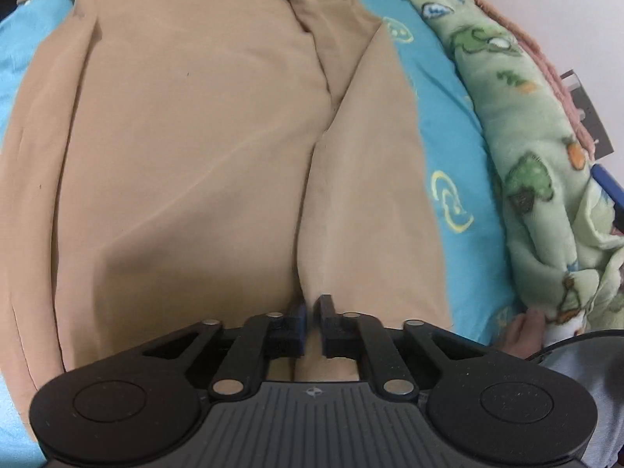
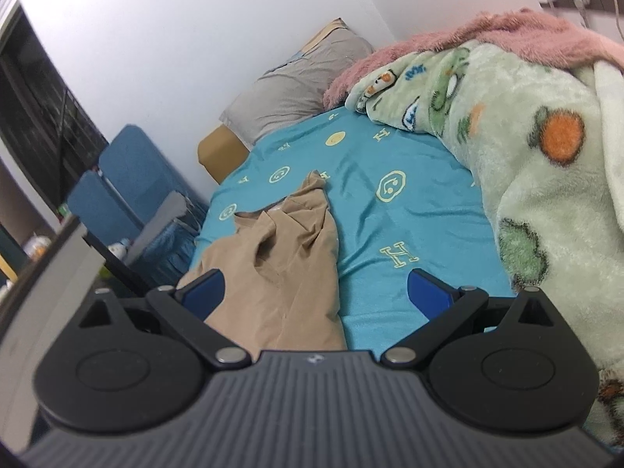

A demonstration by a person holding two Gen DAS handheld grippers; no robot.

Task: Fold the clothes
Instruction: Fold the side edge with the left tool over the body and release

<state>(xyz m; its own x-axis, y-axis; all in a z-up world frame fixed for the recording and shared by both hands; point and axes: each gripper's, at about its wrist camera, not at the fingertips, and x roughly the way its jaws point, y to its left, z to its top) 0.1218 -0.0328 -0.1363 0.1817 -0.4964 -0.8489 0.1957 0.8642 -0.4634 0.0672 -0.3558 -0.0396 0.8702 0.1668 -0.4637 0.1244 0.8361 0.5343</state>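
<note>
Left wrist view: the left gripper (image 1: 314,314) pinches a fold of the tan garment (image 1: 187,148) spread on the blue sheet (image 1: 440,124). Right wrist view: the right gripper (image 2: 316,292) gapes empty, garment at seven o'clock, sheet letters "H" (image 2: 398,254) at one o'clock.

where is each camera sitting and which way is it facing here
Left wrist view: sits on the left gripper, angled steeply down at the tan garment on the blue bedsheet; its jaws are pinched shut on a ridge of that cloth, and a hand shows at lower right.
Right wrist view: sits on the right gripper, looking shallowly across the bed toward the grey pillow and wall; its jaws are open and empty.
Shared: the garment, the bedsheet, the green blanket.
</note>
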